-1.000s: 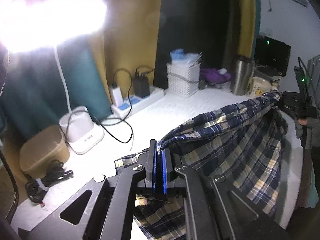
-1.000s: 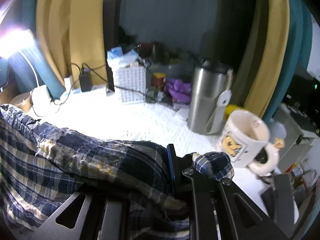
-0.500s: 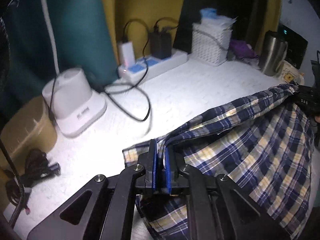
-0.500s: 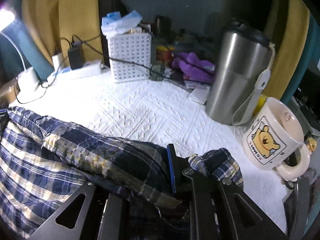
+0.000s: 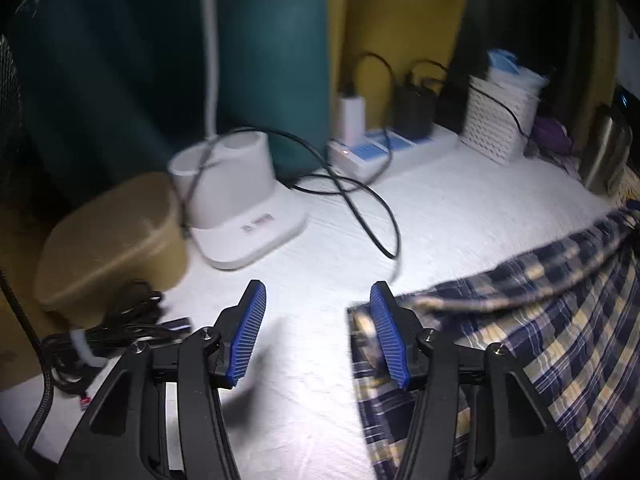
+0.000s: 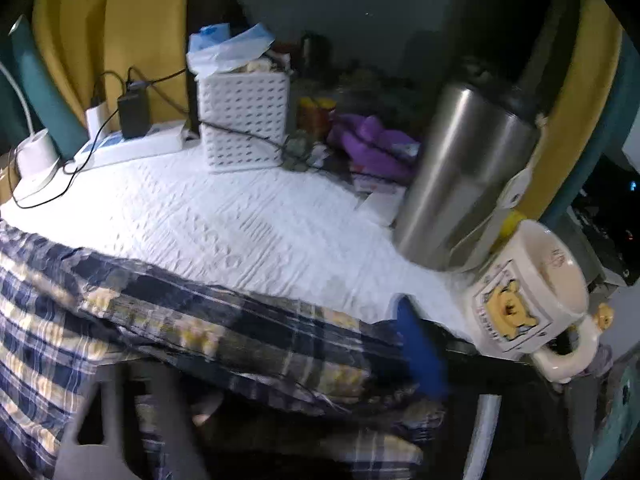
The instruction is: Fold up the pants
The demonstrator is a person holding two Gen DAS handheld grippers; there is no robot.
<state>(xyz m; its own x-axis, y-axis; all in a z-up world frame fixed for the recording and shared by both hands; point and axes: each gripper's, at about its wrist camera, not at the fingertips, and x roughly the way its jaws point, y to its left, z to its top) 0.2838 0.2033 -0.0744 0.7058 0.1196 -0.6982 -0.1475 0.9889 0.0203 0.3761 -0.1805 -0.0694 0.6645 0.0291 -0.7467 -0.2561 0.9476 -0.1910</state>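
Plaid pants (image 5: 552,320) lie released as both tongs just opened.

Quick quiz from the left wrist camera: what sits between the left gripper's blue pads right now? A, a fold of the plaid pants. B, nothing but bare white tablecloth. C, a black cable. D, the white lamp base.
B: the left gripper stands open over bare white tablecloth, its jaws having just been opening; the plaid pants lie behind its right finger, not between the pads.

In the left wrist view the pants (image 5: 540,328) lie on the table (image 5: 460,208) at the right; the lamp base (image 5: 244,216) stands left of them, a box (image 5: 112,236) further left; behind, the power strip (image 5: 392,148); the basket (image 6: 244,120) stands right of it; the steel flask (image 6: 460,176) and the mug (image 6: 528,292) at the right edge.
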